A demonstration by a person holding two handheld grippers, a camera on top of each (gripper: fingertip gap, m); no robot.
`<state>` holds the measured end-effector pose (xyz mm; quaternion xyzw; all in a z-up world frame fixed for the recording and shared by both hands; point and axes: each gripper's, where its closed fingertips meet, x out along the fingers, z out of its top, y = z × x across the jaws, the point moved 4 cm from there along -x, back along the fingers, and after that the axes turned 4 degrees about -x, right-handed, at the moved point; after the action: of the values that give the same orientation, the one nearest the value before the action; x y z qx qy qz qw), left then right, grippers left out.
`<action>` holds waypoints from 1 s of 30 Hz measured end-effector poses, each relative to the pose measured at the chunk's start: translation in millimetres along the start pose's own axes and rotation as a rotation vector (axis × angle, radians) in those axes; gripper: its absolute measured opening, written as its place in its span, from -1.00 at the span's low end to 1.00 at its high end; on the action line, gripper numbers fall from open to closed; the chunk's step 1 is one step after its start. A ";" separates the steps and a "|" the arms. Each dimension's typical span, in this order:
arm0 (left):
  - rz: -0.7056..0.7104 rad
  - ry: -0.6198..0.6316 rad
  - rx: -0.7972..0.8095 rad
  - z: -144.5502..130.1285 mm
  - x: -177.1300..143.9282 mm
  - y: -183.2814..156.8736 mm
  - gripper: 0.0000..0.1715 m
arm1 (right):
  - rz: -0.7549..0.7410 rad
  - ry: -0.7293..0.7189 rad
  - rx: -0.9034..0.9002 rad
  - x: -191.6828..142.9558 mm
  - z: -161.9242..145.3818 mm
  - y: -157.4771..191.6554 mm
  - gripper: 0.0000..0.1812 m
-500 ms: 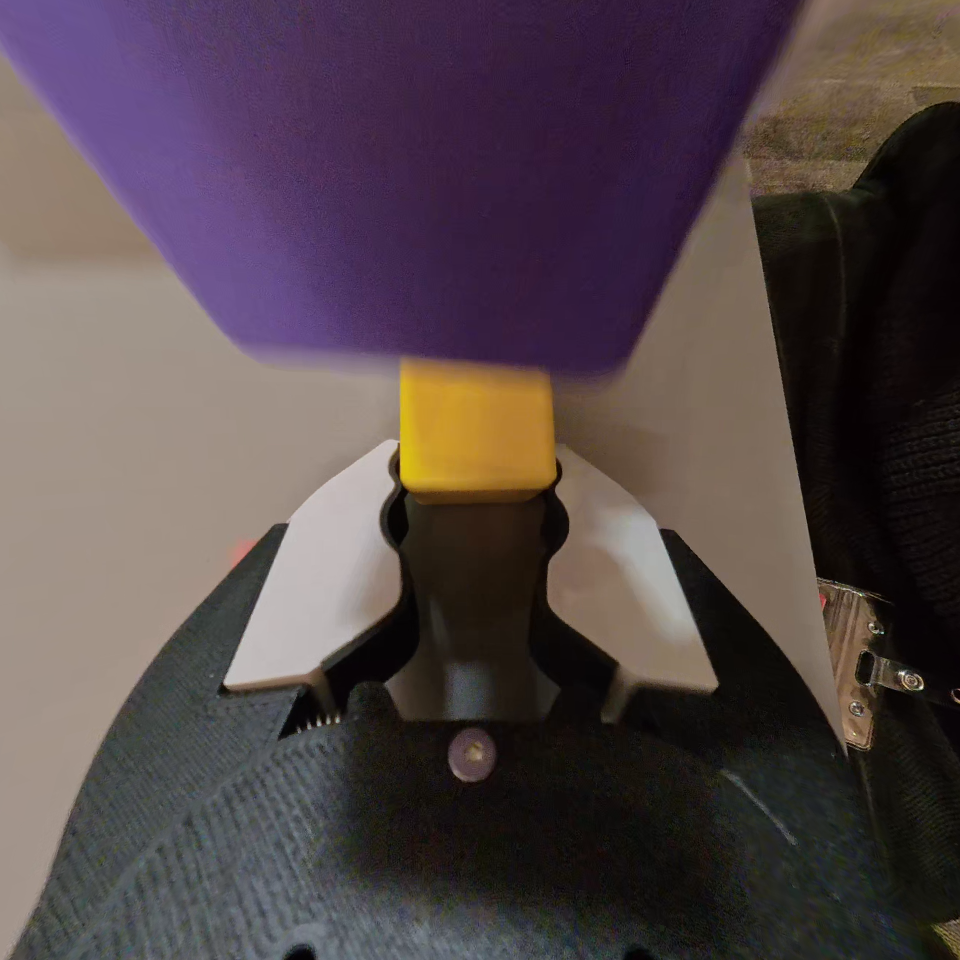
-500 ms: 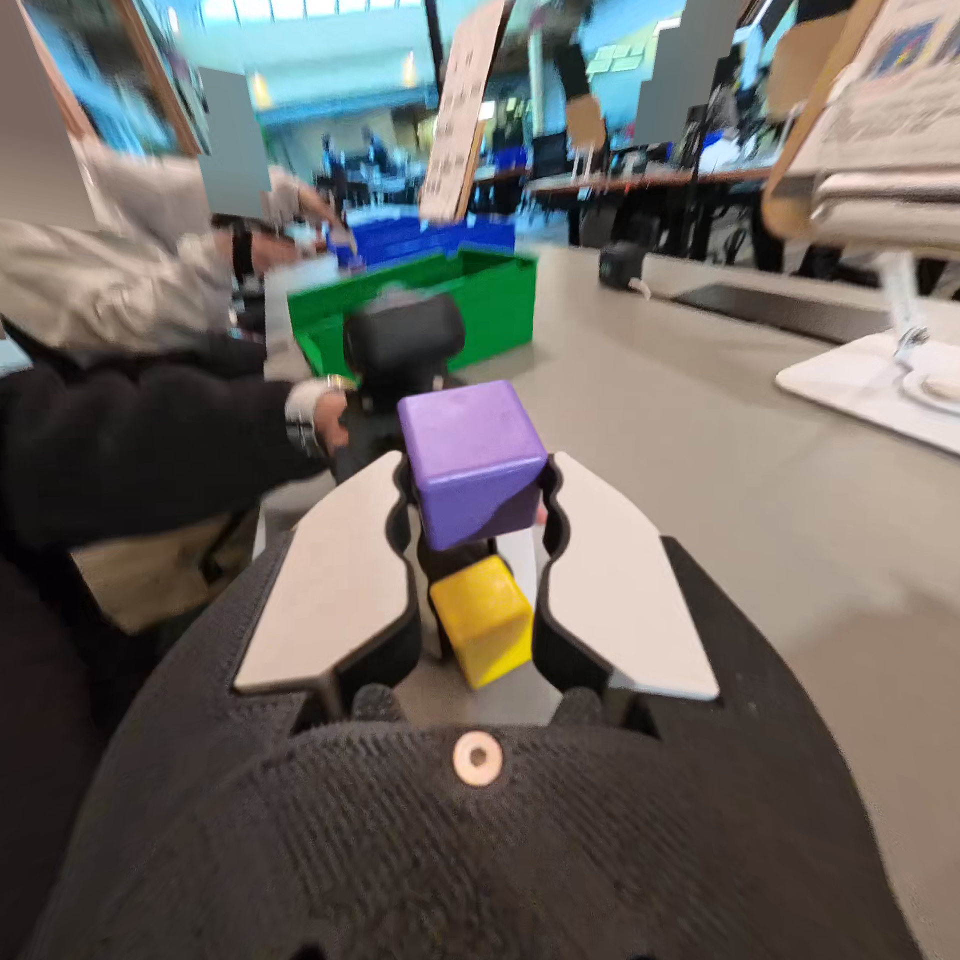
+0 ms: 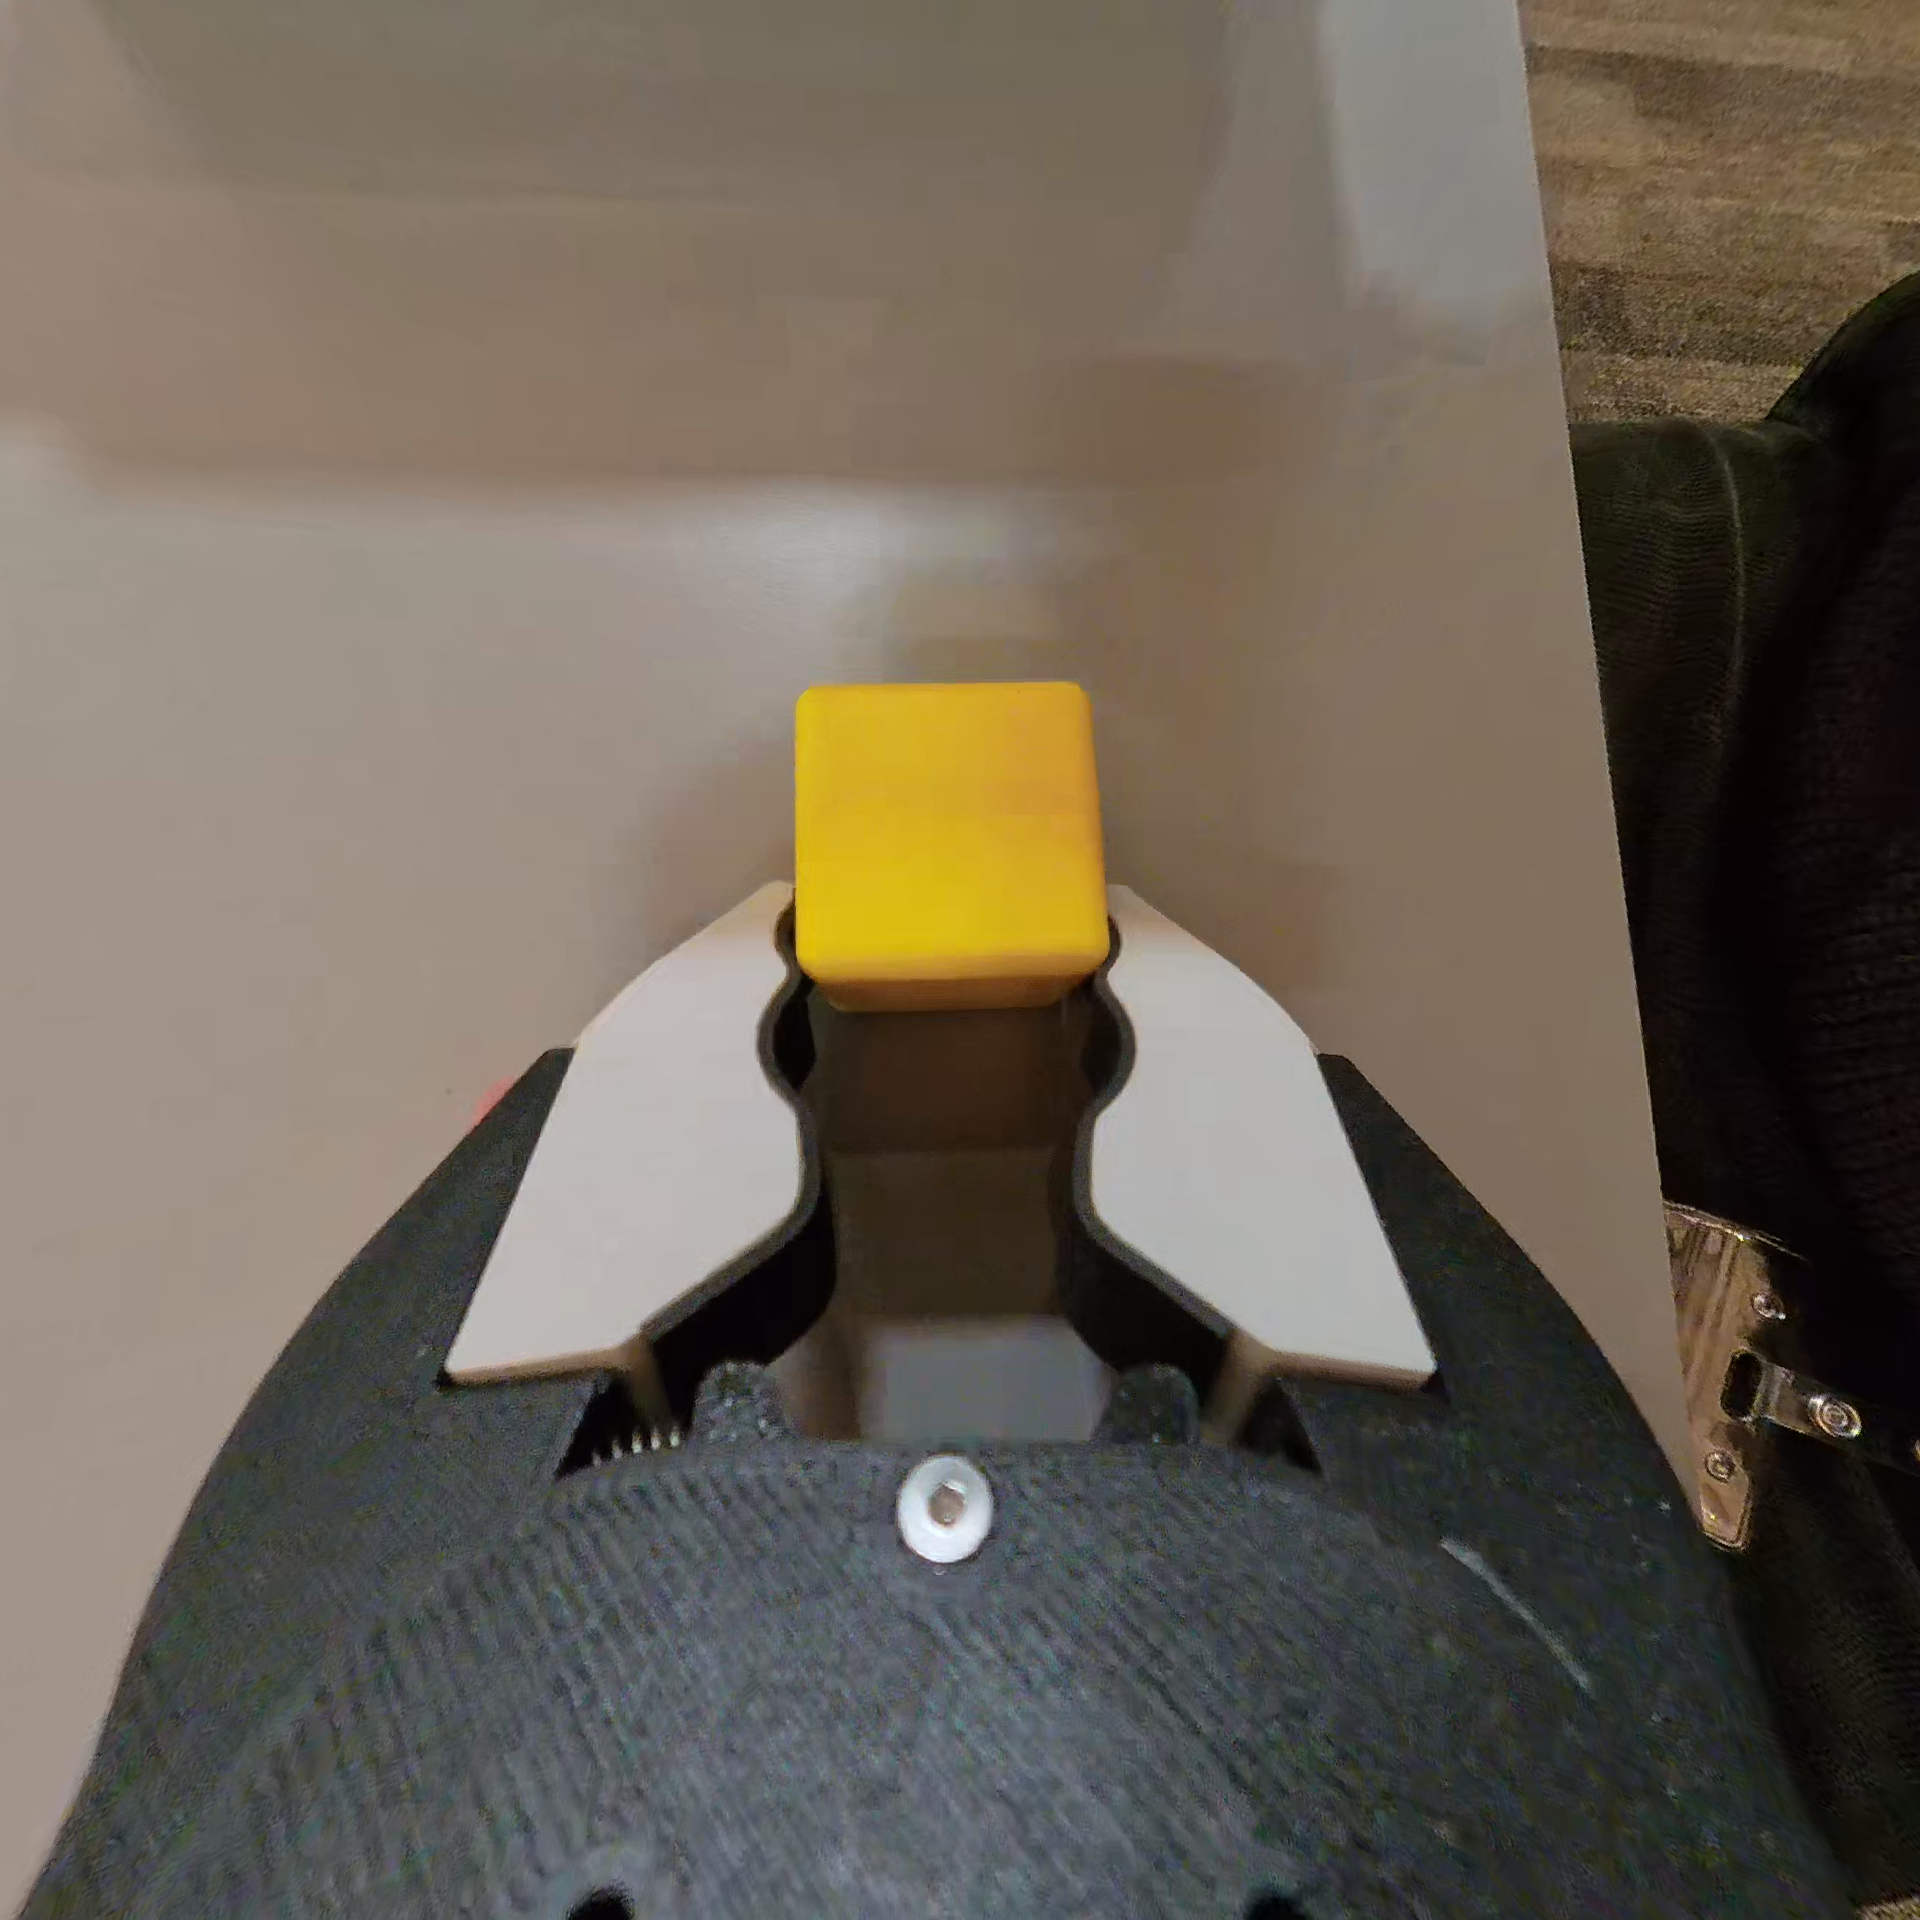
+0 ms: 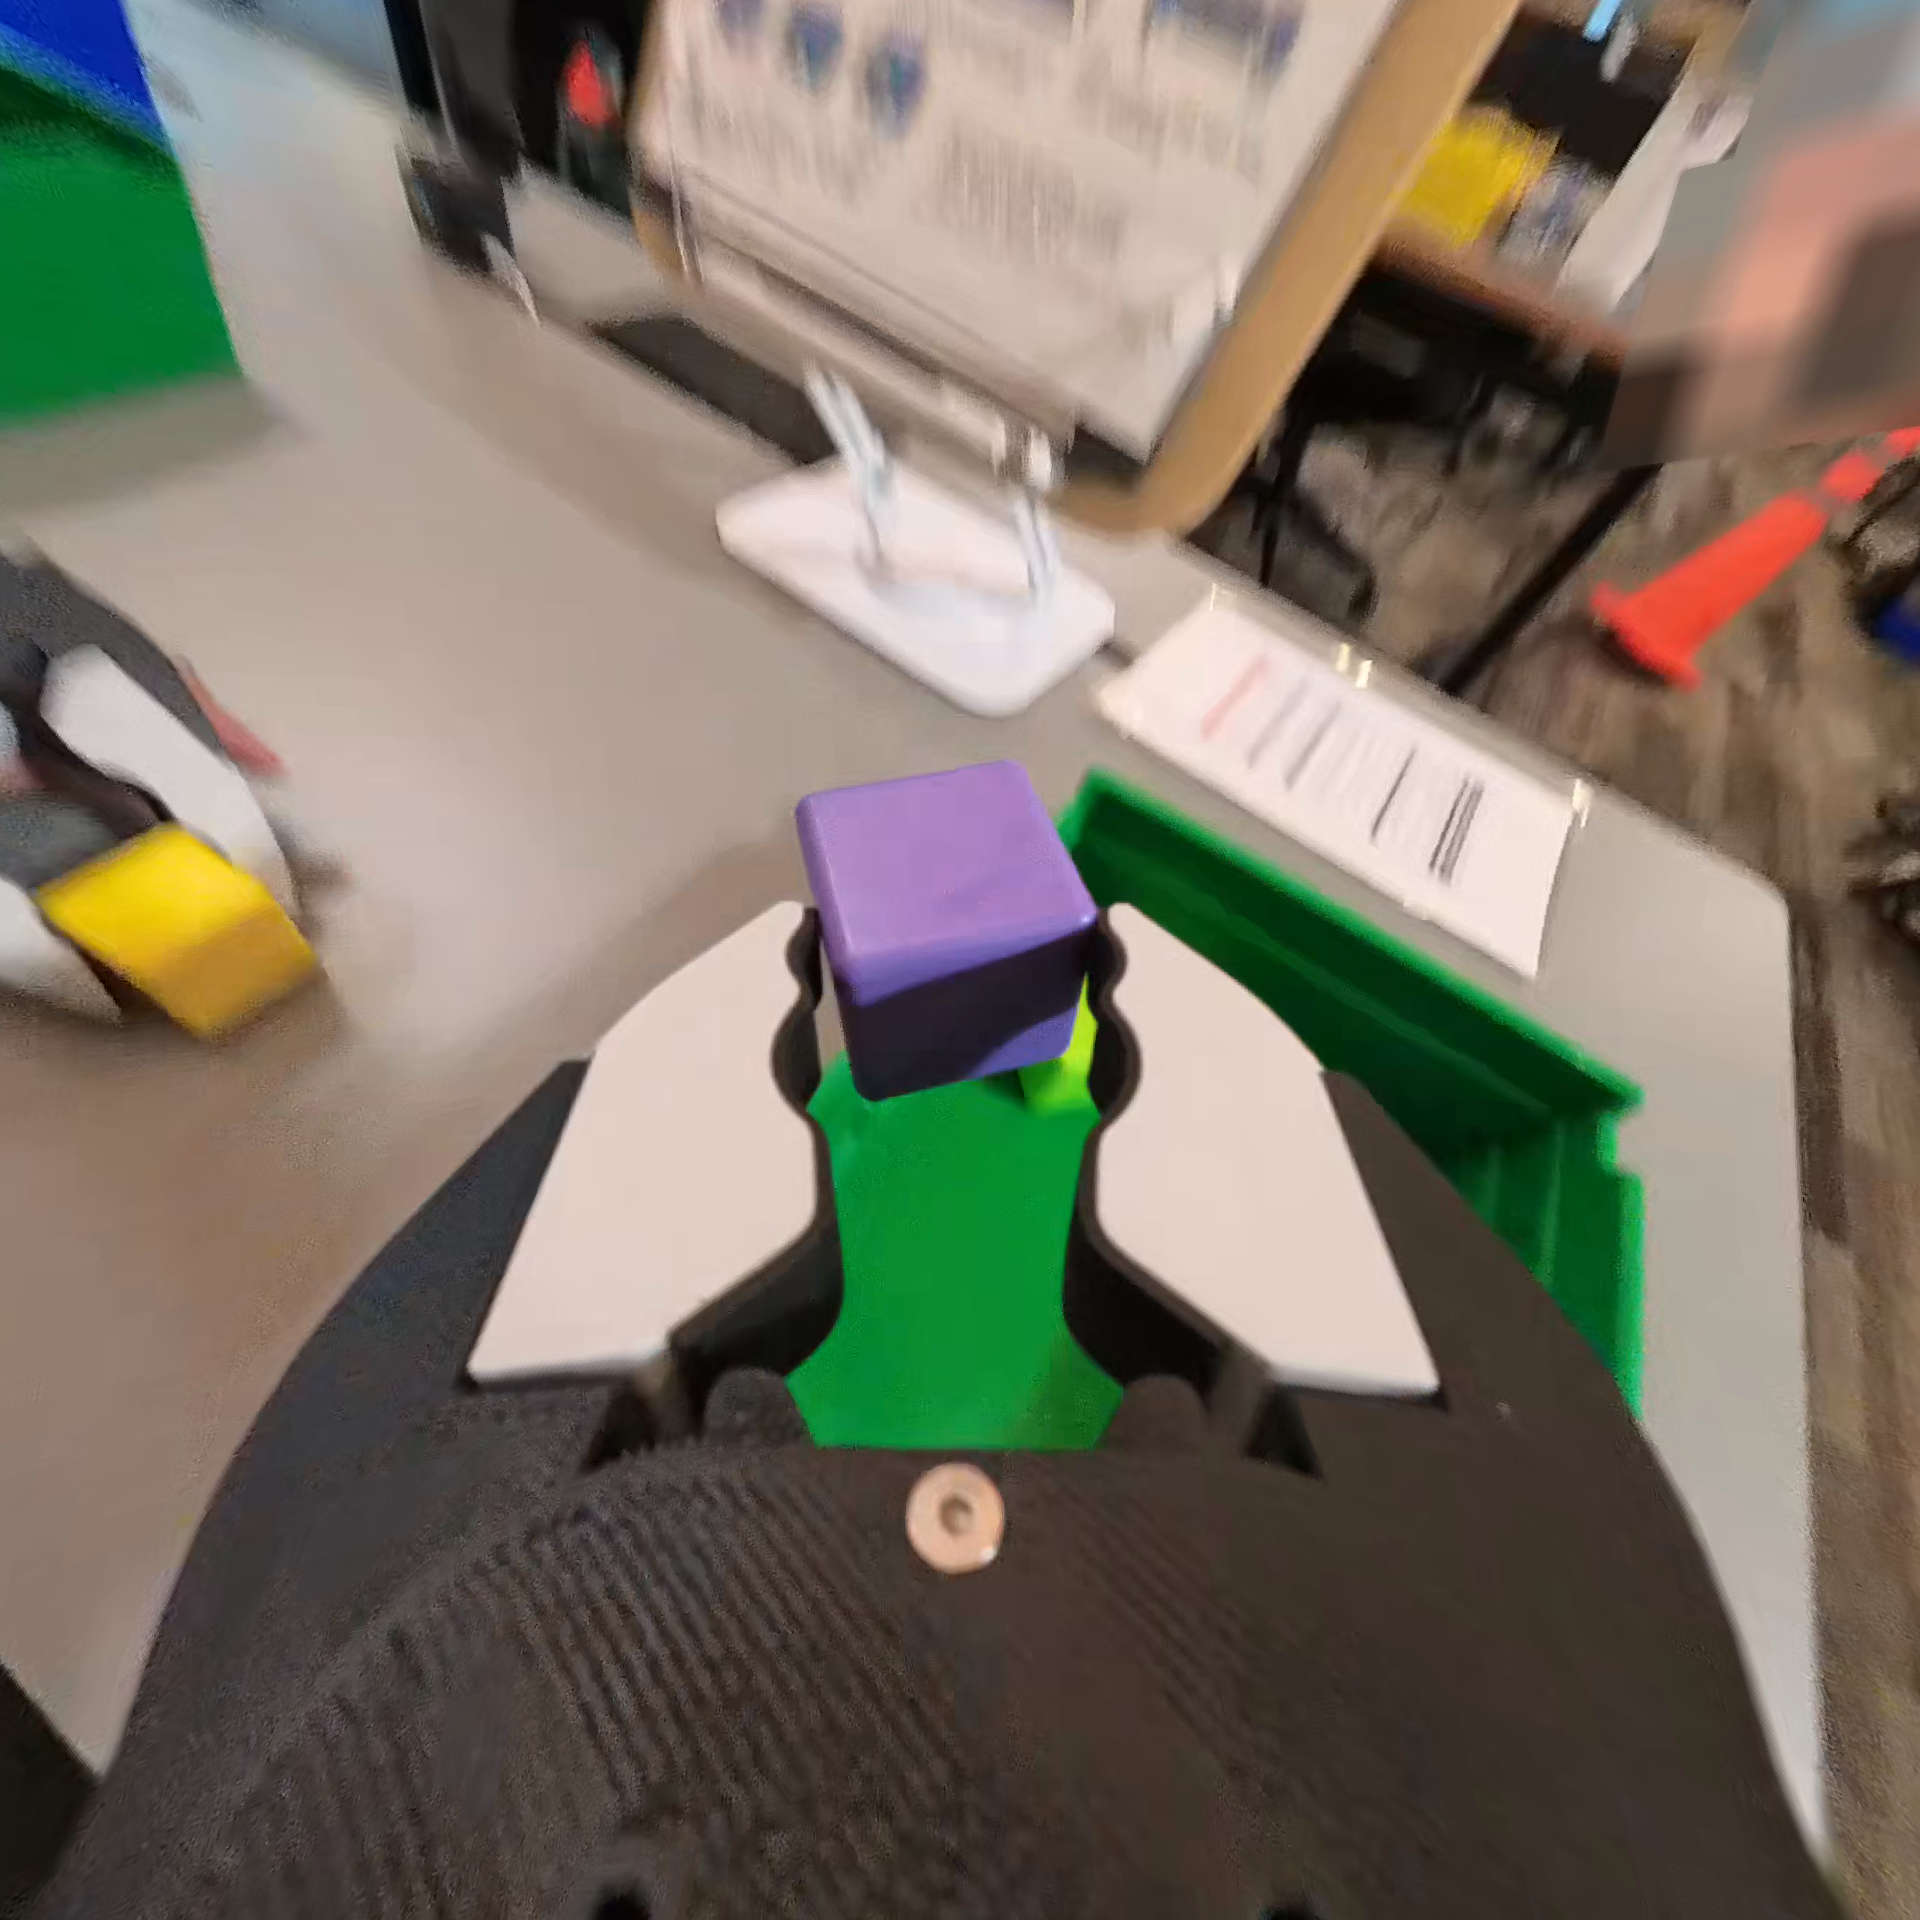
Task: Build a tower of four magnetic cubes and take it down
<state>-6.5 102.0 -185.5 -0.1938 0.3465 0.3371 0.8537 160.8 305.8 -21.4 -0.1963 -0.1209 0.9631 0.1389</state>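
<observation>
My left gripper (image 3: 945, 935) is shut on a yellow cube (image 3: 943, 844) and holds it at the fingertips over the grey table (image 3: 416, 623). My right gripper (image 4: 951, 940) is shut on a purple cube (image 4: 940, 914) and holds it above a green tray (image 4: 1382, 1049). A light green cube (image 4: 1060, 1075) lies in the tray just under the purple cube, mostly hidden by it. The left gripper with the yellow cube (image 4: 177, 940) also shows blurred at the left edge of the right wrist view.
The table edge (image 3: 1579, 727) runs down the right of the left wrist view, with a dark sleeve beyond. In the right wrist view, a white stand (image 4: 914, 613) with a board, a paper sheet (image 4: 1351, 769), and a green bin (image 4: 94, 260) sit on the table.
The purple cube has come off the yellow cube. My right gripper has swung right with it to over the green tray. My left gripper still holds the yellow cube.
</observation>
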 end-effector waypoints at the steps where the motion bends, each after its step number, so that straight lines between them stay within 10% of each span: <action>1: 0.002 0.000 -0.002 0.0 0.1 0.3 -0.39 | 0.005 0.084 -0.012 2.4 -17.9 -7.5 -0.45; 11: 0.011 -0.001 -0.018 0.3 0.3 2.4 -0.39 | 0.082 0.573 -0.270 30.2 -119.8 1.6 -0.44; 30: 0.008 0.001 -0.023 -0.1 0.4 2.7 -0.39 | 0.012 0.422 -0.169 20.8 -102.8 -5.2 -0.38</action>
<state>-8.3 104.0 -186.2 -0.2022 0.3439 0.3445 0.8498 185.8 335.5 -118.9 -0.4052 -0.1683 0.8879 0.1385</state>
